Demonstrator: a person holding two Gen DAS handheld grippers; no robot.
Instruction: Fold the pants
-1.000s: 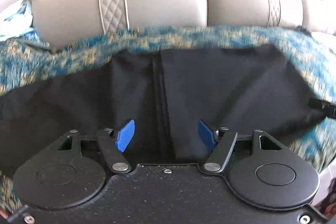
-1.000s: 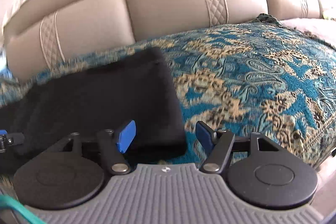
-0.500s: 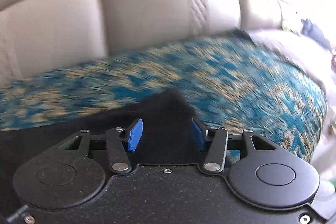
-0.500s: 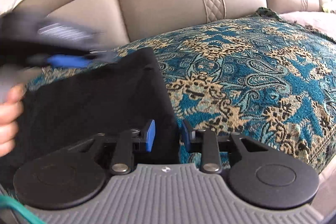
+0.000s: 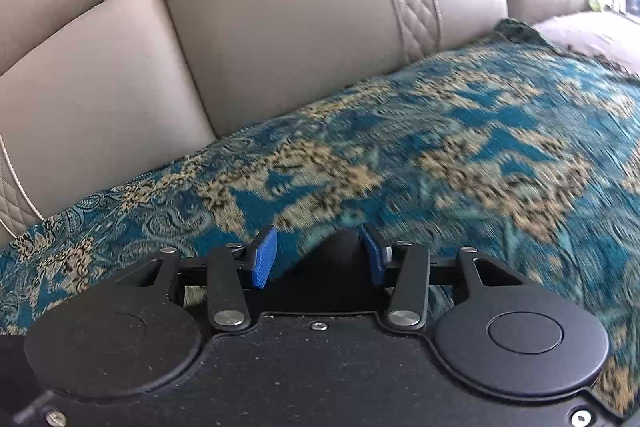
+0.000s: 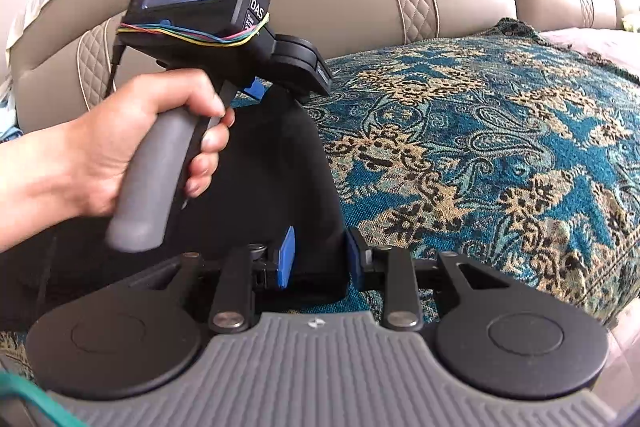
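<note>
Black pants (image 6: pixel 260 195) lie flat on a teal patterned sofa cover (image 6: pixel 480 147). My right gripper (image 6: pixel 320 255) is shut on their near right corner, and the cloth fills the gap between the blue pads. My left gripper (image 5: pixel 316 261) is at the far right corner. A peak of black cloth (image 5: pixel 334 267) stands between its jaws, which are closing. The cloth touches the right pad, and a strip of cover still shows beside the left pad (image 5: pixel 264 261). In the right wrist view a hand (image 6: pixel 132 147) holds the left tool's body (image 6: pixel 208 11) over the pants.
The beige leather sofa back (image 5: pixel 280 27) rises right behind the cover. The patterned cover (image 5: pixel 460 155) stretches away to the right of the pants. Its fringed end (image 6: pixel 516 27) meets a pale seat cushion at the far right.
My left gripper swept right along the pants from their middle to the far right corner while its jaws narrowed. My right gripper closed on the near corner and stayed put.
</note>
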